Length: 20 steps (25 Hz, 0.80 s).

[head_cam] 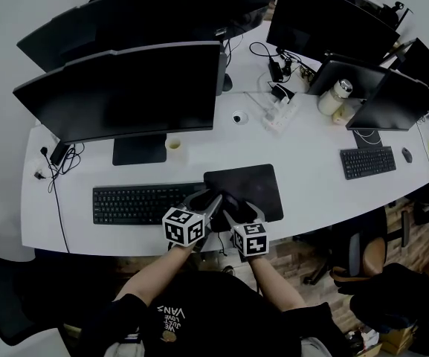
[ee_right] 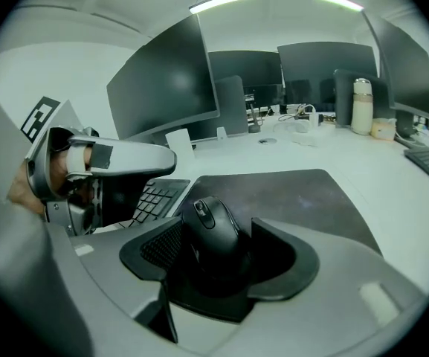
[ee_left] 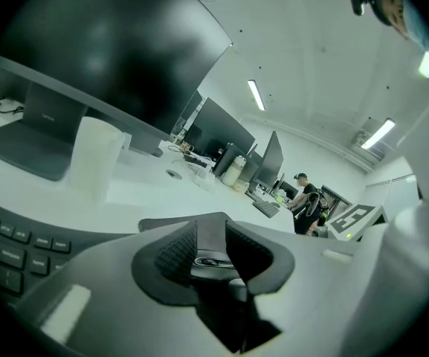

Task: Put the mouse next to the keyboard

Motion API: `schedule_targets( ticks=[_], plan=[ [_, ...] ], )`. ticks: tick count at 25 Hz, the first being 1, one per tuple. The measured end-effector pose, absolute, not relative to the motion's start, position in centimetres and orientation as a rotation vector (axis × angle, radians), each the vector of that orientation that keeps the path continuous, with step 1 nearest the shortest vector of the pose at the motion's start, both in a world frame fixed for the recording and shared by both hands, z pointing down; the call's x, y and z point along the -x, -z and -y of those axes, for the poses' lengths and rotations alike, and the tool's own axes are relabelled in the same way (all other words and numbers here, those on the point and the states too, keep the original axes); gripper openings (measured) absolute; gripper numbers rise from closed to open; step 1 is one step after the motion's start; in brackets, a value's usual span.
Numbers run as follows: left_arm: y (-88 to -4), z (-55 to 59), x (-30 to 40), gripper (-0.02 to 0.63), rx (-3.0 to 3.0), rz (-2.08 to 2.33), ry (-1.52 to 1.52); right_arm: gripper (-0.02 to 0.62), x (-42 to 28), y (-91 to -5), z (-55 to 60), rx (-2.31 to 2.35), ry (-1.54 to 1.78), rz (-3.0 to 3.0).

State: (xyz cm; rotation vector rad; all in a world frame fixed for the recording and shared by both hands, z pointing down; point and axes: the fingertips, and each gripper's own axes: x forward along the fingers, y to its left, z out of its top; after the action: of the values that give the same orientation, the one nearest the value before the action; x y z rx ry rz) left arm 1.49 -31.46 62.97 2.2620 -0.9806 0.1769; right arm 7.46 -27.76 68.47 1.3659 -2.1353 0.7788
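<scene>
A black mouse [ee_right: 213,227] lies on the dark mouse pad [ee_right: 296,192], at its front left corner and close to the black keyboard [head_cam: 136,203]. My right gripper [ee_right: 218,248] is open around the mouse. Its left pad is close against the mouse's side and a thin dark gap shows at the right pad. In the head view the mouse [head_cam: 230,198] is a dark shape between both grippers' tips. My left gripper [head_cam: 215,201] is just left of it, over the keyboard's right end, with its jaws a narrow gap apart and nothing gripped. The mouse [ee_left: 213,262] shows through that gap.
Large monitors [head_cam: 125,88] stand behind the keyboard, with a paper cup [head_cam: 174,146] by the stand. A power strip [head_cam: 279,114], a bottle [head_cam: 338,95], a second keyboard [head_cam: 368,162] and more screens fill the right. The desk's front edge [head_cam: 199,248] is right under the grippers.
</scene>
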Motion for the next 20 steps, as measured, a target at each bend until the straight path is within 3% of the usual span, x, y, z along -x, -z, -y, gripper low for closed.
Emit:
schedule_targets(
  ticks=[20],
  plan=[
    [-60.3,27.3,1.9,0.094,-2.346,1.162,-0.221,0.291,-7.5,-63.4,25.0,-1.487,-0.743,2.257]
  ],
)
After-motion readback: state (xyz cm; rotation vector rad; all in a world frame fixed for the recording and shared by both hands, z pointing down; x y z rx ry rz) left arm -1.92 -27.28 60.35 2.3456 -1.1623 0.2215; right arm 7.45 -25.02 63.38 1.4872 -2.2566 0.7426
